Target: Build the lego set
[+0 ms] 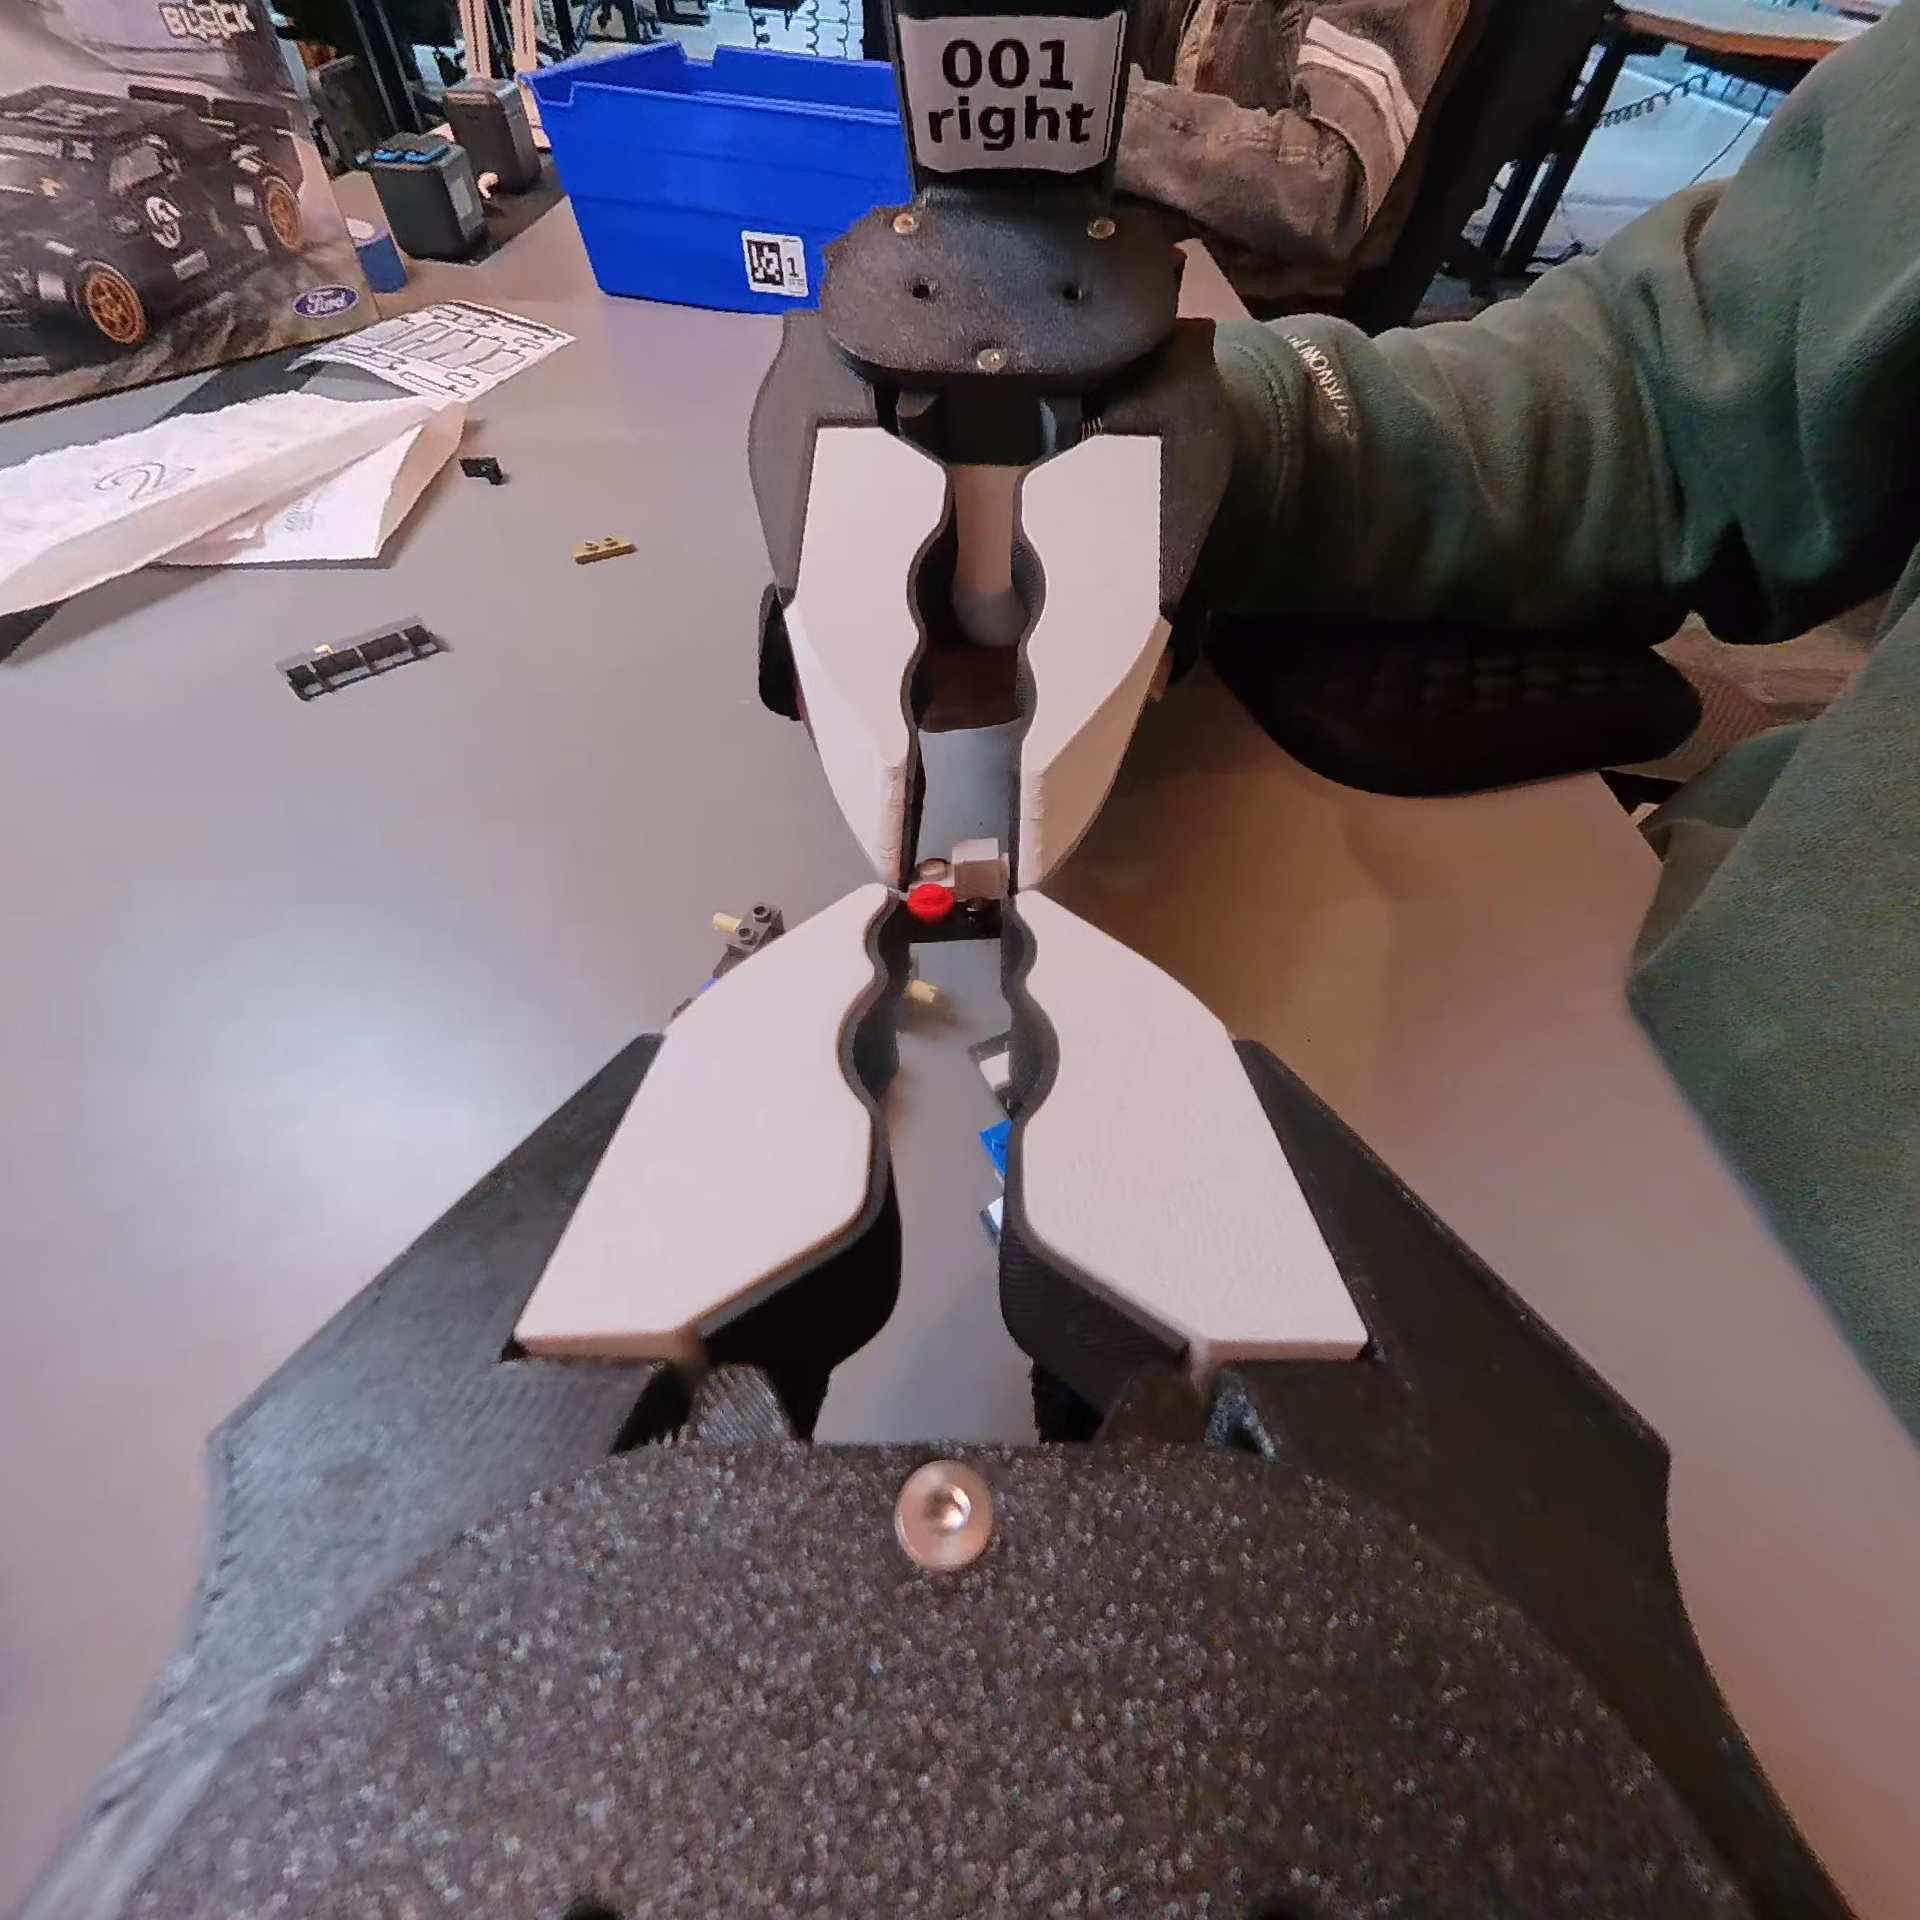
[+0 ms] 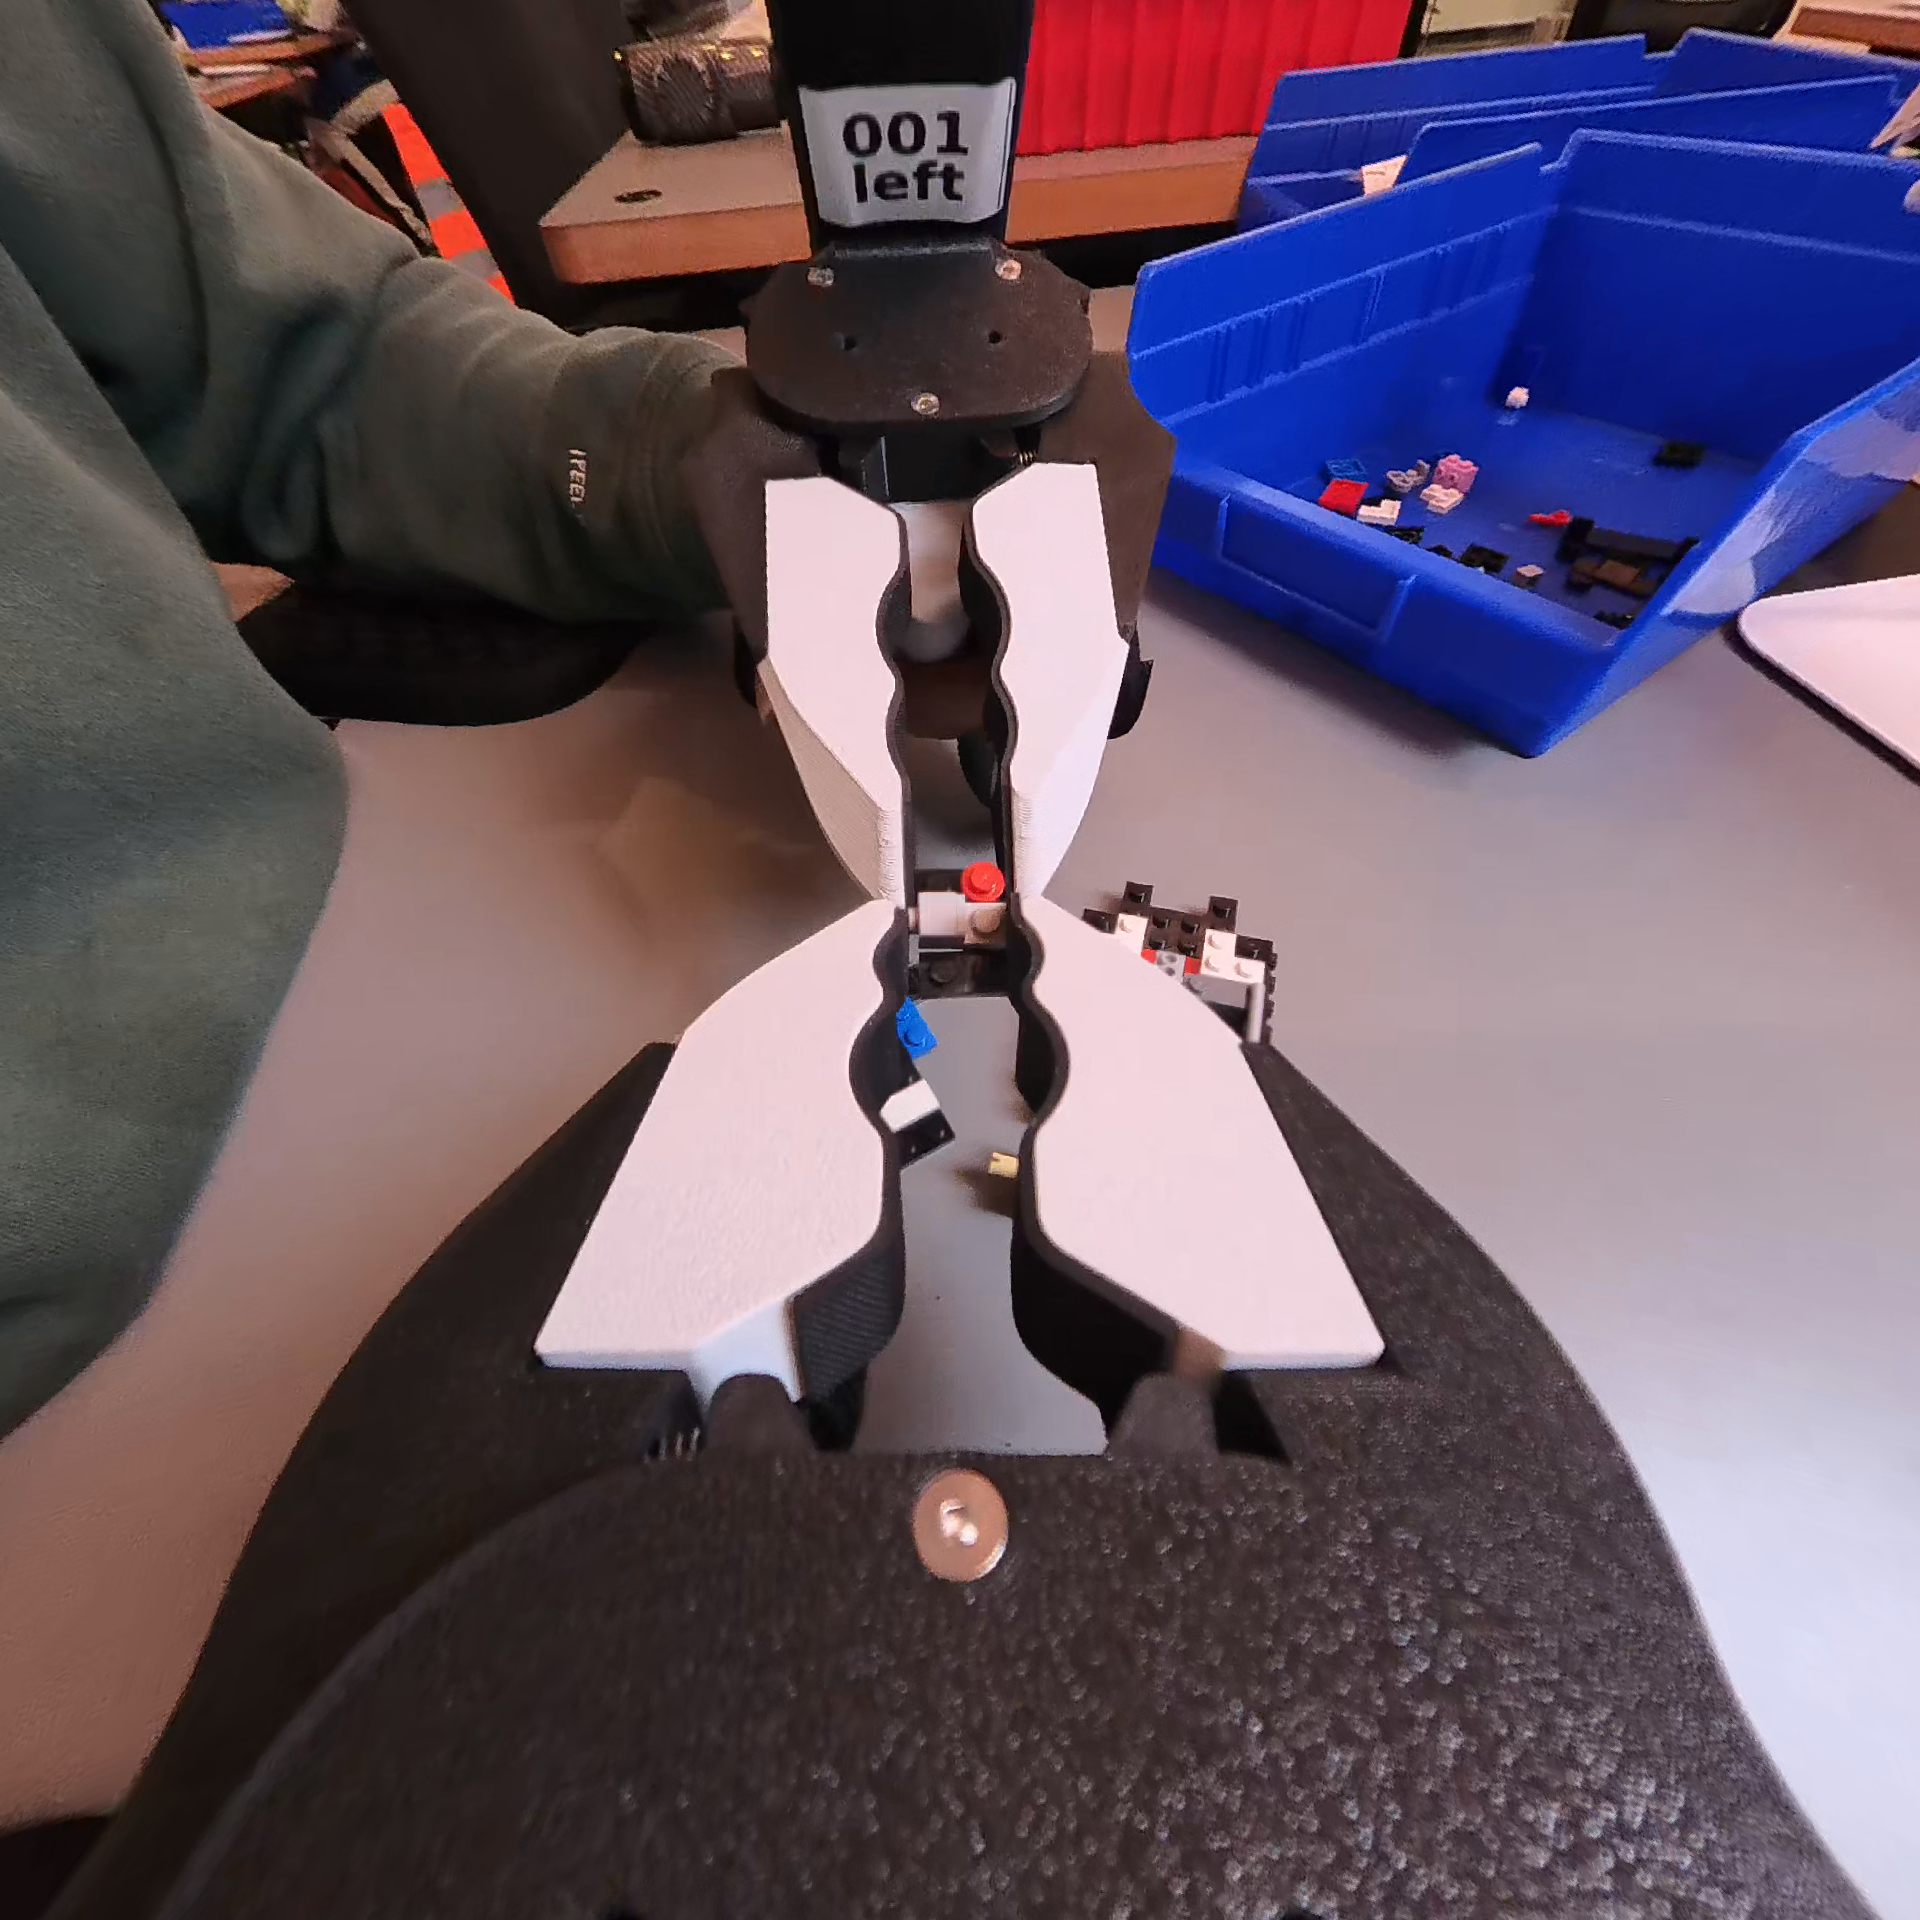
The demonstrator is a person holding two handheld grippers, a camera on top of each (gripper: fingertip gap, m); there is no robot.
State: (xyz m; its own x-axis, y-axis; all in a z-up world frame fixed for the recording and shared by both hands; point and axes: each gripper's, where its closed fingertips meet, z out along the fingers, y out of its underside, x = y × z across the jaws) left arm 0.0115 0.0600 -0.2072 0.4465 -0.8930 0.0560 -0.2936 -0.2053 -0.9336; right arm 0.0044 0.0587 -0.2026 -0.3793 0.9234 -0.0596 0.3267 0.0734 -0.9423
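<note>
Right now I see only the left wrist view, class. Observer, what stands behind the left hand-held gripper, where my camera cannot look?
Observer: A blue bin stands open on the table, past the left hand-held gripper.
Operator: Anything in it?
Observer: Loose bricks: a pink piece, a red plate and several black ones.
Operator: And beside the small brick piece we're pinching?
Observer: A black, white and red brick build lies to the right of the right hand-held gripper.

I am seeing a round red stud (image 1: 928, 902) showing on black bricks, white-and-black fingers (image 1: 727, 1122), a blue plastic bin (image 2: 1621, 343), a grey tabletop (image 1: 364, 935).
</note>
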